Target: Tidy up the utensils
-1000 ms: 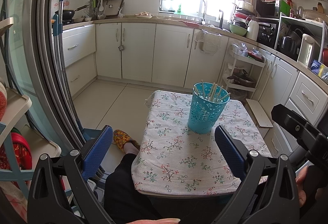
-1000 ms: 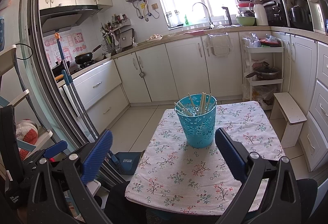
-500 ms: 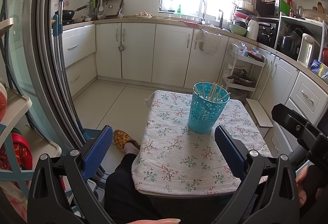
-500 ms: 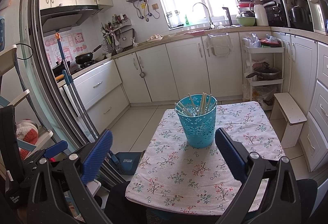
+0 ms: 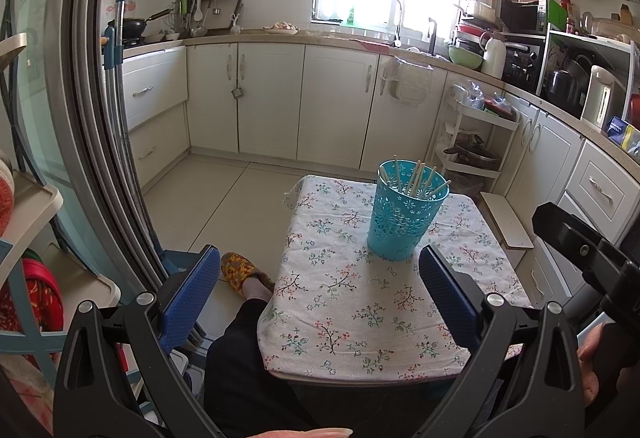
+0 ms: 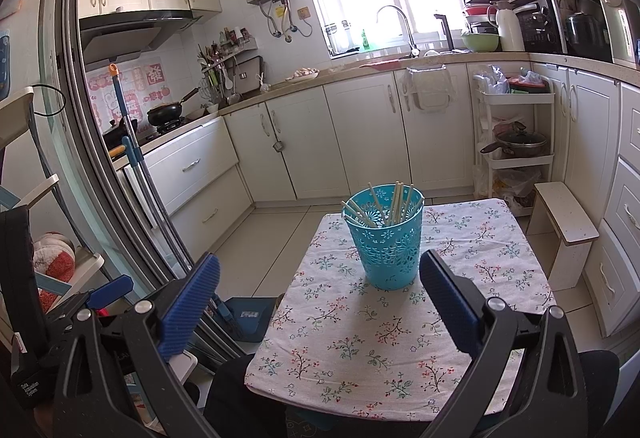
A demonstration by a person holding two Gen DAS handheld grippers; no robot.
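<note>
Right now the blue cup [image 5: 406, 215] full of chopsticks [image 5: 416, 175] stands on the flowery tablecloth [image 5: 360, 302] just right of the middle of the picture, while the left gripper [image 5: 320, 294] and right gripper [image 6: 320, 294] both hang spread wide, holding nothing.

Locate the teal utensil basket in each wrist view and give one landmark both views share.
Left wrist: the teal basket stands right of centre, on the far part of the floral tablecloth.
Right wrist: the teal basket stands just right of centre, nearer the cloth's far left corner.
Shared landmark: the sink faucet under the bright window.
</note>
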